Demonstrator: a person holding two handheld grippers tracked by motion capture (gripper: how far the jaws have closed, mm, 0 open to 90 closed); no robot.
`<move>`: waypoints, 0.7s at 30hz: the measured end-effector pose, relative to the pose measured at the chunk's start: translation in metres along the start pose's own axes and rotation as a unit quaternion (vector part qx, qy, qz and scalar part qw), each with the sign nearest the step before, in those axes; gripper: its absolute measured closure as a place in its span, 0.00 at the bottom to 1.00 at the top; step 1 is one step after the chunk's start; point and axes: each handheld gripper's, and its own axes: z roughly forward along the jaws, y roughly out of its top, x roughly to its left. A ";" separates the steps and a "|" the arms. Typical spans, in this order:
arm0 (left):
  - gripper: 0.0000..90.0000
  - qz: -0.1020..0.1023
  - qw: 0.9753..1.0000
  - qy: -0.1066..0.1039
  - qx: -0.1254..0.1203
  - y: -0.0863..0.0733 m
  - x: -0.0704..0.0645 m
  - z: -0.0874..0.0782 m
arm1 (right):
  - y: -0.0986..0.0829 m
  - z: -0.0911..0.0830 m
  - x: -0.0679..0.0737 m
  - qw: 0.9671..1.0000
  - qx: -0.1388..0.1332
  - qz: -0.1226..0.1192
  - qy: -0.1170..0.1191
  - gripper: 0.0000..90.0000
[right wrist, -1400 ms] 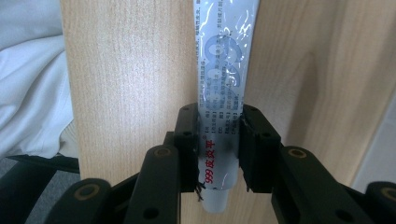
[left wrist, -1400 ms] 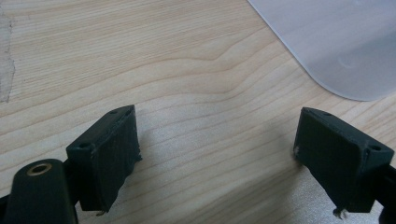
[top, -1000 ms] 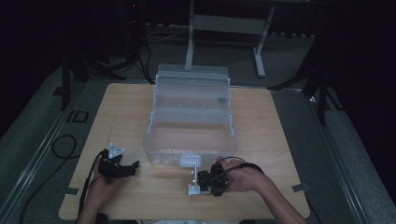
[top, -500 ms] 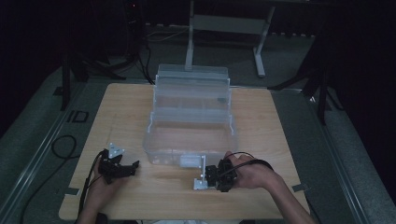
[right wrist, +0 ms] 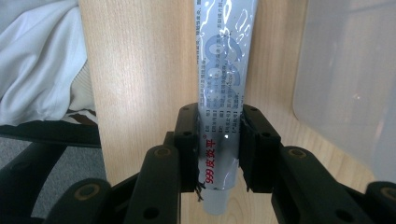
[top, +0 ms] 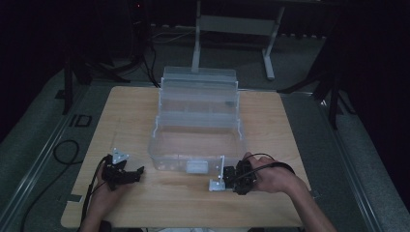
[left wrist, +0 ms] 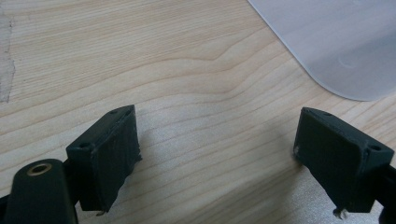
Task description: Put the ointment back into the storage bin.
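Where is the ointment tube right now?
The ointment tube is clamped between the right gripper's jaws, low over the table's near edge, just beside the clear plastic box's front right corner.

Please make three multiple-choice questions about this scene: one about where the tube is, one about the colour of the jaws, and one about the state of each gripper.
1. Where is the tube?
A. inside the box
B. between the right gripper's jaws, over the table
C. on the floor

2. What colour are the jaws of the left gripper?
A. black
B. white
C. red

3. How do the grippers stand?
A. both open
B. left shut, right open
C. left open and empty, right shut on the tube

Answers:
1. B: the right gripper view shows the right gripper clamping the tube above the table, beside the clear box.
2. A: both jaws look black in the left gripper view.
3. C: the left jaws stand wide apart over bare wood; the right ones press the tube.
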 end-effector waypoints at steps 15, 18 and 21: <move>0.16 0.000 1.000 0.000 0.000 0.000 0.000 0.000 | -0.014 -0.022 -0.007 1.000 0.001 0.016 -0.015 0.79; 0.16 0.000 1.000 0.000 0.000 0.000 0.000 0.000 | -0.017 -0.029 -0.010 1.000 -0.005 0.020 -0.018 0.79; 0.16 0.000 1.000 0.000 0.000 0.000 0.000 0.000 | -0.018 -0.031 -0.011 1.000 -0.006 0.021 -0.018 0.79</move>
